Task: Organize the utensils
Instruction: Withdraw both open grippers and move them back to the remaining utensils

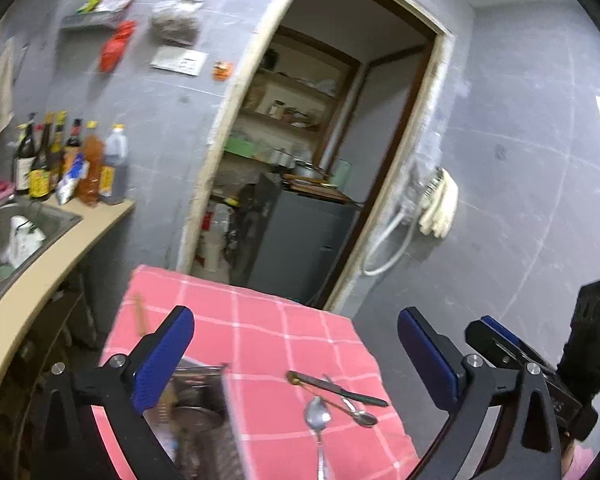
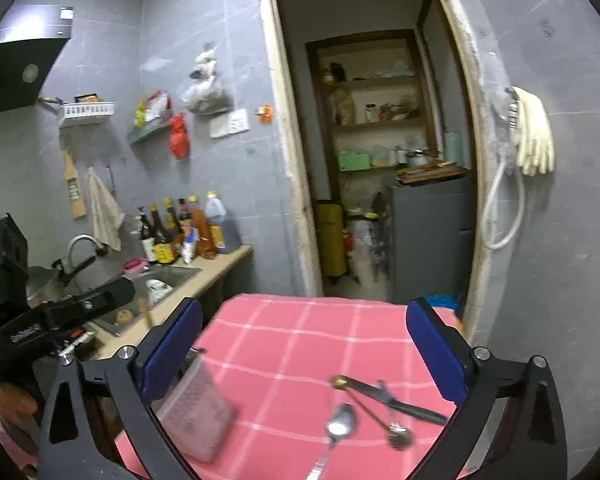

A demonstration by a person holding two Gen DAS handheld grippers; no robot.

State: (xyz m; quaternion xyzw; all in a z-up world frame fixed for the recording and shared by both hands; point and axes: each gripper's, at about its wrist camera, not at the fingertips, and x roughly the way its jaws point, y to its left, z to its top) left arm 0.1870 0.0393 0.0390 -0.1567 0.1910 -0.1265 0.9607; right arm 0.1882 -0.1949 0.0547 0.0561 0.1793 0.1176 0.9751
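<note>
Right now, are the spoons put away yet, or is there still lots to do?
Nothing looks put away yet. The big spoon, small spoon and dark-handled knife lie loose in a pile on the pink cloth. The left gripper and right gripper are both open, holding nothing. All the utensils still have to go into the mesh holder.

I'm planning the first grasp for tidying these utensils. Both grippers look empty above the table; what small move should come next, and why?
Probably lower the right gripper toward the large spoon. Both it and the left gripper are open and hold nothing, while the spoon, knife and small spoon lie loose on the pink cloth, with the container to their left.
</note>
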